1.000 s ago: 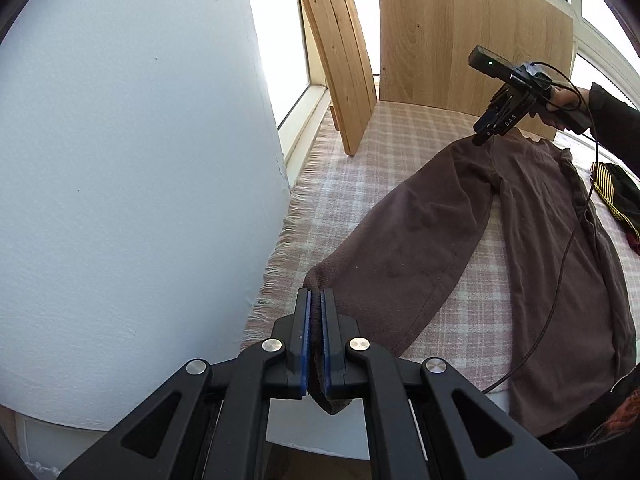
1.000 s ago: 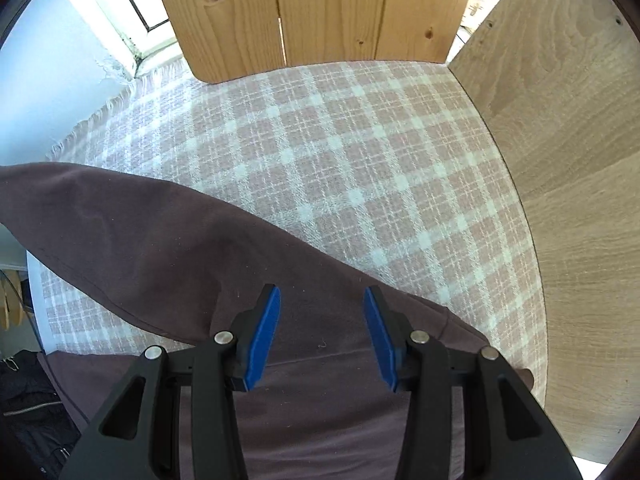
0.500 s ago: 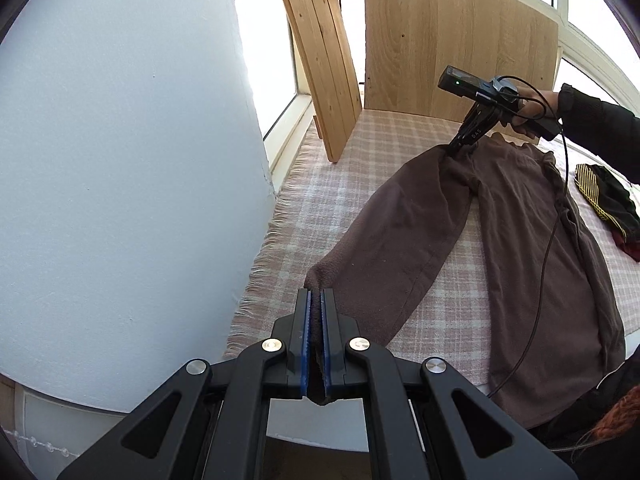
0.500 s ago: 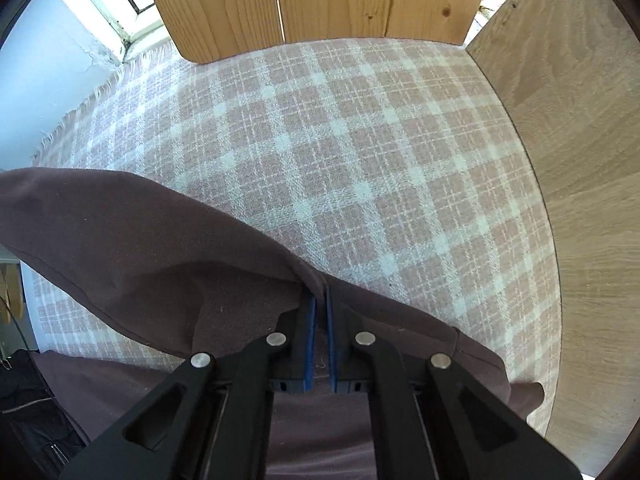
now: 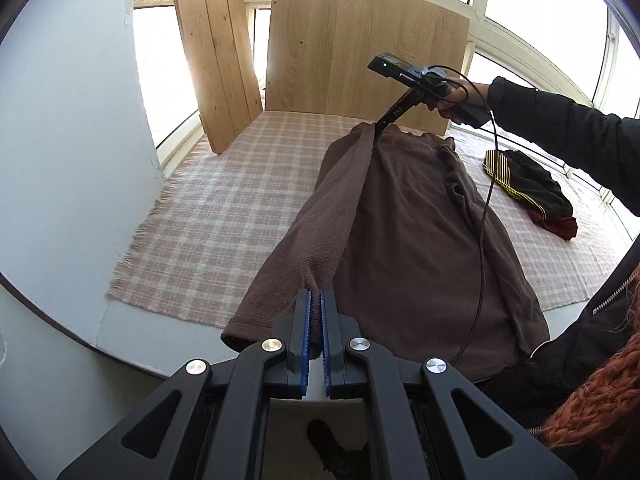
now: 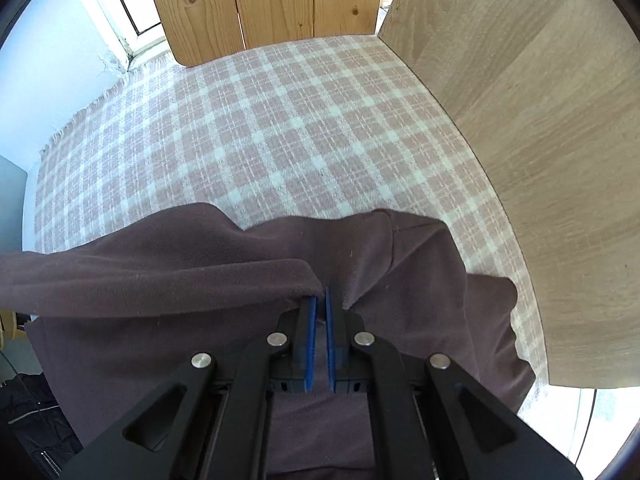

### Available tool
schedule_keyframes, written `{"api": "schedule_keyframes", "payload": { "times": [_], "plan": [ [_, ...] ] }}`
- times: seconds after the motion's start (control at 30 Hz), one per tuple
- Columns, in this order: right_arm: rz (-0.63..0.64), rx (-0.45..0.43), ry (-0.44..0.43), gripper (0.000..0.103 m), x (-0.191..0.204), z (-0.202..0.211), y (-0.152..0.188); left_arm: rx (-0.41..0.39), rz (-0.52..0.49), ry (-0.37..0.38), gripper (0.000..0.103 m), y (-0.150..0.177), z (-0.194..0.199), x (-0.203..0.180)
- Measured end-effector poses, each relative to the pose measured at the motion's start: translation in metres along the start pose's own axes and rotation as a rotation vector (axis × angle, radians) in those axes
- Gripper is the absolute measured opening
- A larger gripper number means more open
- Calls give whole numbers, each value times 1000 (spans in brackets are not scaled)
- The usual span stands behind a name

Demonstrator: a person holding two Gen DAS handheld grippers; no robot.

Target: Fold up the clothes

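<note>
- brown sweater (image 5: 416,240) is laid out on the checked blanket (image 5: 224,208), wooden boards leaning at the far end, and a dark pile of other clothes (image 5: 532,192) sits off to its right
- left gripper (image 5: 315,300) is clamped tight on the cuff end of the sleeve (image 5: 332,216)
- right gripper (image 6: 321,304) is pinched shut on the shoulder end of that same sleeve, so it's strung up between the two
- looks like the sleeve-fold step: sleeve lifted along the body's left edge, not laid down yet
- next I'd guess both hands need to carry it across onto the torso together, keep it taut so it lands flat, then let go
</note>
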State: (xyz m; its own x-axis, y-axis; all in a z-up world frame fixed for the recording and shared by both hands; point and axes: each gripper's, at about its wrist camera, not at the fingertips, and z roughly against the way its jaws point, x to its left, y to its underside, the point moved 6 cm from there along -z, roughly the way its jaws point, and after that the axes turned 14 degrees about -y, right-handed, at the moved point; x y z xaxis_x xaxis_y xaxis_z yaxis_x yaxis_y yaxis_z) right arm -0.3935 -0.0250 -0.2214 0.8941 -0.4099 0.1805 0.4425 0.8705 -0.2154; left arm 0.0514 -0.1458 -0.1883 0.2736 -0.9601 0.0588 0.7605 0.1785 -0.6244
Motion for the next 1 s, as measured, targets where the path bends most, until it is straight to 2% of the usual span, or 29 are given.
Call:
{"api": "schedule_keyframes", "payload": {
  "times": [0.1,0.17,0.23,0.27,0.3,0.37,0.4,0.47,0.53,0.6,0.73,0.83,0.9,1.0],
  "plan": [
    [6,47,39,5,-6,-21,28,85,-15,50,9,40,-18,-53],
    [3,97,75,9,-10,-34,42,170,-31,20,10,68,-40,-74],
    [51,127,148,12,-7,-36,49,199,3,14,10,80,-43,-78],
    [87,130,192,17,-4,-33,52,207,26,15,10,85,-43,-79],
    [112,125,213,26,-1,-27,53,210,54,19,10,88,-38,-78],
    [152,107,228,37,4,-10,56,202,94,6,10,89,-22,-69],
    [149,89,221,38,5,-1,55,195,104,-15,10,90,-14,-64],
    [108,41,179,38,7,18,49,170,137,-52,13,85,-2,-50],
    [51,-8,67,38,19,28,40,138,181,-80,16,74,-2,-34],
    [52,-35,-48,38,47,27,32,114,214,-111,16,62,-11,-19],
    [233,43,-150,38,141,-5,30,133,229,-108,16,59,-41,-7],
    [361,99,-222,38,208,-34,36,129,268,-9,16,52,-58,-9],
    [387,146,-263,38,234,-55,38,131,246,11,16,48,-67,-14],
    [411,190,-236,39,245,-80,40,188,184,-23,16,61,-84,-18]
  ]
}}
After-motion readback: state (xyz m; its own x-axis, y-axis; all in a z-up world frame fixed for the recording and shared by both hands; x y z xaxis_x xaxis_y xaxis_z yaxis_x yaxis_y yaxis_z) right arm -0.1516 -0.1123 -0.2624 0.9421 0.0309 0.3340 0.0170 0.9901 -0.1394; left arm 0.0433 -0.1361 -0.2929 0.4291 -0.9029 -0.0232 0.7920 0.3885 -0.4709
